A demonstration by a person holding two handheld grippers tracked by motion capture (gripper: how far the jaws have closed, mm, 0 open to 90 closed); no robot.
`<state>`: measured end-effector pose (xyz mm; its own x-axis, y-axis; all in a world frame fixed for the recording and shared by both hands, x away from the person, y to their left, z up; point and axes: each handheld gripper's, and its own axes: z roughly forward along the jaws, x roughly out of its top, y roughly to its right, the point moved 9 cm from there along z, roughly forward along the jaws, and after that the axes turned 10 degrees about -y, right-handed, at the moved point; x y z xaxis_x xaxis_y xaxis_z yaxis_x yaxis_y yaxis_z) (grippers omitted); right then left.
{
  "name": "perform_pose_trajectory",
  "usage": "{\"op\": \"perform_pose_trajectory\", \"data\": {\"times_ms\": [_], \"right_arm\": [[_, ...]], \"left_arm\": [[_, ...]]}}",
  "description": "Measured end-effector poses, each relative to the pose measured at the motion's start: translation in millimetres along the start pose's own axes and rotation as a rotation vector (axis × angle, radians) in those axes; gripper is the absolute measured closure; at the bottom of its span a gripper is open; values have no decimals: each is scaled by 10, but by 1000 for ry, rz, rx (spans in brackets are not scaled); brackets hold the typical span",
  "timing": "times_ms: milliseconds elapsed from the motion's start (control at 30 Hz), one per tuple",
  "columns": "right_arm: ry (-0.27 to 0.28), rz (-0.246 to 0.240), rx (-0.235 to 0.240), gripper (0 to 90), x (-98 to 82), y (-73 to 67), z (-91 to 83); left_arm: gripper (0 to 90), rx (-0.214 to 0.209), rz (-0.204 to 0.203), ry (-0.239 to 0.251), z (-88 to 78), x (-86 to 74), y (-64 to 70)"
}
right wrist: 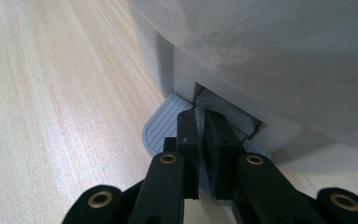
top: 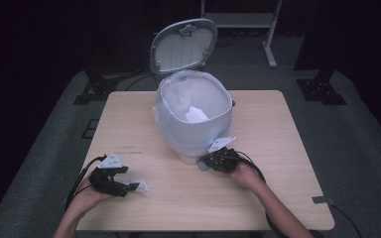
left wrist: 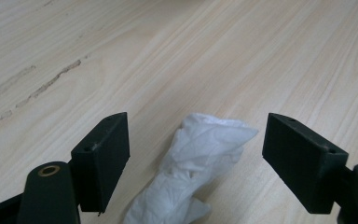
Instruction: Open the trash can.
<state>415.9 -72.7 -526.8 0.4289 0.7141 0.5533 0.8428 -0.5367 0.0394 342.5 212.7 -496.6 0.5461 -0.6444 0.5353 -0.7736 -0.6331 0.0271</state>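
A pale pedal bin (top: 193, 119) lined with a white bag stands mid-table, its lid (top: 183, 44) tipped up and back. A piece of white paper (top: 196, 115) lies inside it. My right gripper (top: 206, 161) (right wrist: 200, 119) is shut, its tips resting on the grey ribbed pedal (right wrist: 161, 128) at the bin's foot. A crumpled white tissue (left wrist: 196, 163) (top: 140, 186) lies on the table near the front left. My left gripper (top: 129, 187) (left wrist: 196, 135) is low over it and open, a jaw on each side of the tissue, neither touching it.
The light wooden table (top: 278, 148) has scuff marks (left wrist: 51, 81) left of the tissue. Cables trail from both grippers off the front edge. A strip of grey tape (top: 322, 200) sits at the front right corner. Dark floor and stand legs (top: 270, 49) lie beyond.
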Motion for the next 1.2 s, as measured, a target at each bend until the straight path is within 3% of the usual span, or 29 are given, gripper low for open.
{"op": "perform_pose_trajectory", "data": {"times_ms": [533, 933, 1067, 1200], "right_arm": [[-2, 0, 2, 842, 2, -4, 0], [-2, 1, 3, 842, 2, -4, 0], [-3, 2, 3, 842, 2, -4, 0], [-2, 0, 1, 842, 2, -5, 0]], "left_arm": [[297, 14, 12, -62, 169, -193, -16], [339, -3, 0, -82, 261, -277, 9], [396, 0, -2, -77, 249, -284, 13], [469, 36, 13, -73, 249, -287, 17]]}}
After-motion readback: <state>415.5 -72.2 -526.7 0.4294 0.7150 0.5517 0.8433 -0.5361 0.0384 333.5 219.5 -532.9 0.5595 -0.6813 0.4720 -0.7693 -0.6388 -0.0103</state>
